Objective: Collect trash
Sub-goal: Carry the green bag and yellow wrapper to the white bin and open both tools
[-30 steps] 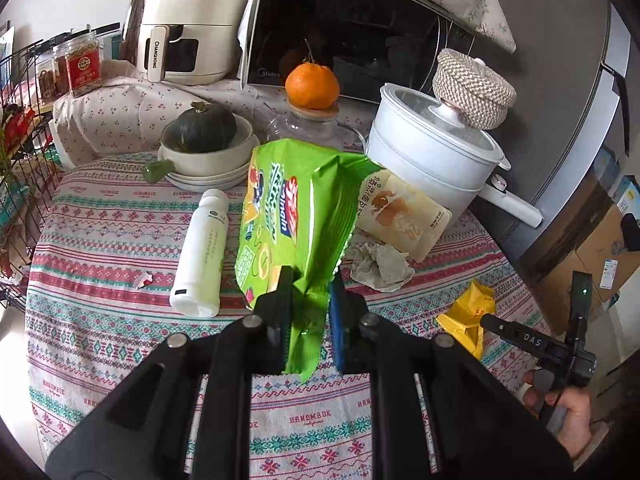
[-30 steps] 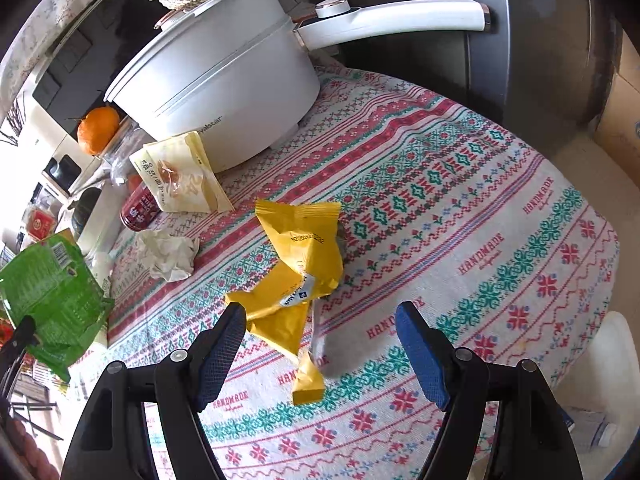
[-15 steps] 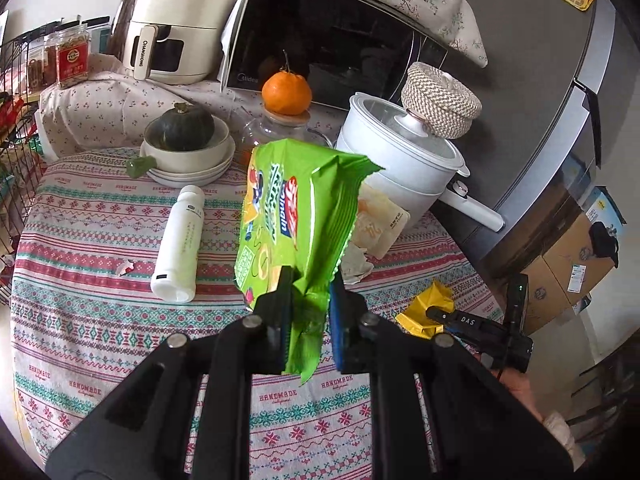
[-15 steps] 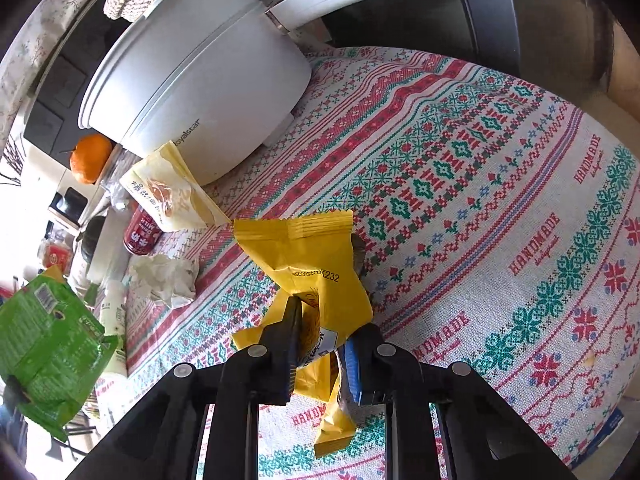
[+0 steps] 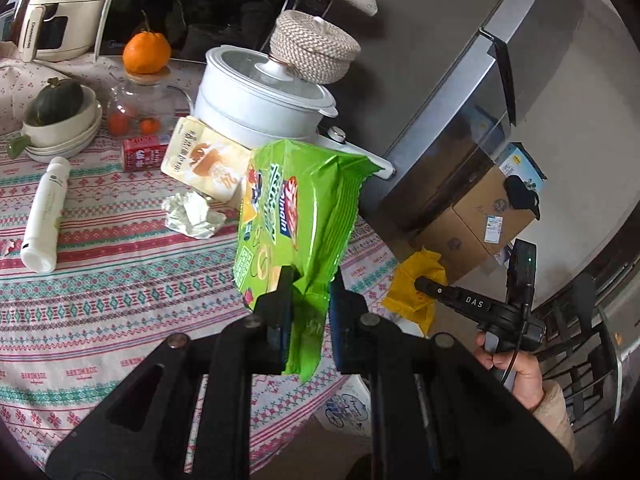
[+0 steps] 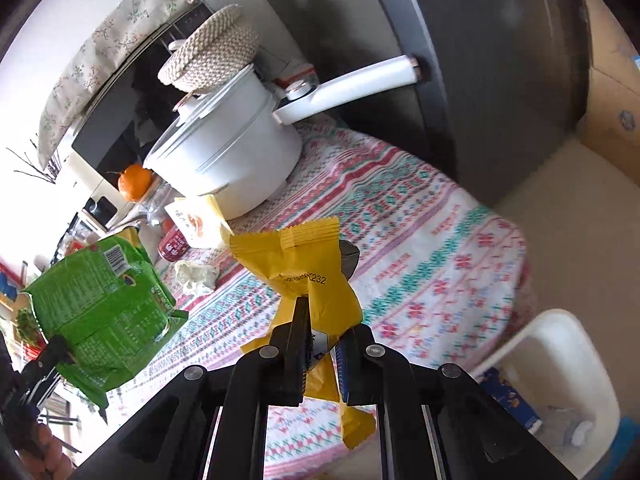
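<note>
My left gripper [image 5: 308, 312] is shut on a green snack bag [image 5: 296, 216] and holds it in the air over the table's right edge. My right gripper [image 6: 322, 344] is shut on a yellow wrapper [image 6: 308, 272], lifted off the tablecloth; that wrapper also shows in the left wrist view [image 5: 416, 284]. The green bag shows at the left of the right wrist view [image 6: 100, 312]. A crumpled white paper [image 5: 192, 216], a cream snack packet [image 5: 204, 160] and a red carton [image 5: 144, 154] lie on the table.
A white bin [image 6: 560, 380] holding some trash stands on the floor beside the table. A white pot [image 5: 260, 108] with a long handle, a white bottle [image 5: 44, 216], bowls holding a squash [image 5: 56, 116], an orange [image 5: 146, 52] and cardboard boxes [image 5: 480, 220] are around.
My right gripper shut on the yellow wrapper and lifted it off the table. My left gripper carried the green bag to the right, toward the table edge.
</note>
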